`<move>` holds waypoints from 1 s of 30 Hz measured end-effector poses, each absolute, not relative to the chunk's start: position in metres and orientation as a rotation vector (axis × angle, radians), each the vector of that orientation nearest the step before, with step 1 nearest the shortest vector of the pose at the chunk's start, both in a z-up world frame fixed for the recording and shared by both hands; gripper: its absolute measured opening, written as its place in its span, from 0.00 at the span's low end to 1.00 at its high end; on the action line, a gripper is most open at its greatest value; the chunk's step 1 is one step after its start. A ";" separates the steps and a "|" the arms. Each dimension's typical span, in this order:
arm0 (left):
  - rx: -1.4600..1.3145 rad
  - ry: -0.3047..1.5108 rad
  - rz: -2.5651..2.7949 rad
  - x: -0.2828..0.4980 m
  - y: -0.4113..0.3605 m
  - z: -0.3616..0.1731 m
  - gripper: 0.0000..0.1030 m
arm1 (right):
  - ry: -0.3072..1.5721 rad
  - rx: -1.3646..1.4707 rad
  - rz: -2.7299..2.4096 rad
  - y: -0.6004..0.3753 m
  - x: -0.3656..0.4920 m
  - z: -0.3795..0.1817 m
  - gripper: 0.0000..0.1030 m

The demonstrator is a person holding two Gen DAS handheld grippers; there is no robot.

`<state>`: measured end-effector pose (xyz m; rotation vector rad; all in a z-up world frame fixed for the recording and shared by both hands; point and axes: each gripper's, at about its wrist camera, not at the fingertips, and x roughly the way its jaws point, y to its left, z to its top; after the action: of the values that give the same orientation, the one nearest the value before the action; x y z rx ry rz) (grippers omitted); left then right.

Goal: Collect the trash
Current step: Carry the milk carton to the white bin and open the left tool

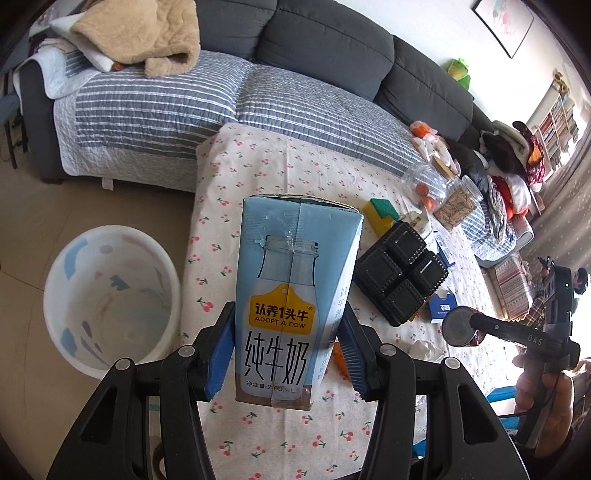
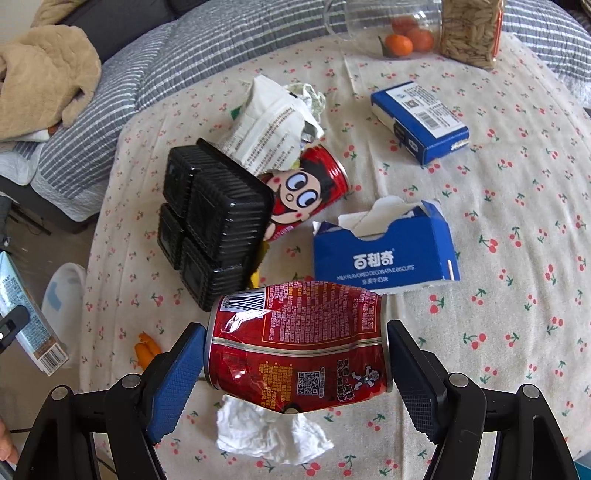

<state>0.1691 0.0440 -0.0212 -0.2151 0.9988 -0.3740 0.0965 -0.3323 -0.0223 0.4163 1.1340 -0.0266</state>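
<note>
left gripper [image 1: 286, 354]: clamped on the milk carton [image 1: 291, 291], blue pads pressed on both its sides, carton upright & lifted off the table
milk carton spot: over the near edge of the cherry-print tablecloth [image 1: 280, 166], w/ the white bin [image 1: 110, 302] down on the floor just to its left
right gripper [image 2: 295, 365]: closed on the crushed red can [image 2: 295, 343], can lying sideways btw the pads, one pad on each end
crushed can spot: held above the cloth, crumpled tissue [image 2: 269, 435] right under it
still on table: black plastic tray [image 2: 210, 225], 2nd red can [image 2: 306, 192] w/ cartoon face lying beside the tray, torn blue biscuit box [image 2: 384, 251], another blue box [image 2: 421, 122] farther back, crumpled paper wrapper [image 2: 273, 125], orange peel bits [image 2: 146, 349] near the left edge
back of table: clear jar w/ oranges [image 2: 402, 40], jar of seeds [image 2: 469, 33]
other stuff: green/yellow sponge [image 1: 382, 214] behind the tray, striped sofa cover [image 1: 155, 107] past the table, tan blanket [image 1: 147, 33] piled on it
</note>
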 end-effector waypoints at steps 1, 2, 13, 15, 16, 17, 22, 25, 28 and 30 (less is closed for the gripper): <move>-0.220 0.998 -0.358 0.170 0.051 -0.023 0.54 | 1.128 0.418 -0.017 -0.329 0.098 -0.020 0.79; -0.226 0.998 -0.339 0.170 0.060 -0.025 0.54 | 1.123 0.419 -0.008 -0.325 0.099 -0.018 0.79; -0.304 1.073 -0.119 0.190 0.147 -0.065 0.54 | 1.111 0.389 0.111 -0.261 0.125 -0.020 0.79; -0.313 1.075 -0.085 0.196 0.159 -0.070 0.54 | 1.117 0.380 0.117 -0.250 0.130 -0.024 0.79; -0.312 1.073 -0.070 0.201 0.163 -0.072 0.54 | 1.121 0.378 0.120 -0.246 0.132 -0.025 0.79; -0.309 1.071 -0.057 0.204 0.166 -0.075 0.54 | 1.125 0.377 0.123 -0.241 0.134 -0.027 0.79; -0.273 1.073 -0.011 0.219 0.171 -0.089 0.55 | 1.135 0.367 0.140 -0.222 0.141 -0.033 0.79; -0.205 1.098 0.028 0.221 0.169 -0.092 0.66 | 1.133 0.351 0.154 -0.211 0.144 -0.035 0.79; -0.170 1.088 0.048 0.216 0.171 -0.087 0.82 | 1.135 0.335 0.160 -0.202 0.146 -0.038 0.79; -0.178 1.080 0.059 0.209 0.177 -0.082 0.85 | 1.139 0.328 0.162 -0.196 0.147 -0.041 0.79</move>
<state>0.2090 0.1772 -0.0818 -0.1783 1.0797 0.0591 0.1472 -0.1957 -0.0408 0.3281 1.1394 0.1618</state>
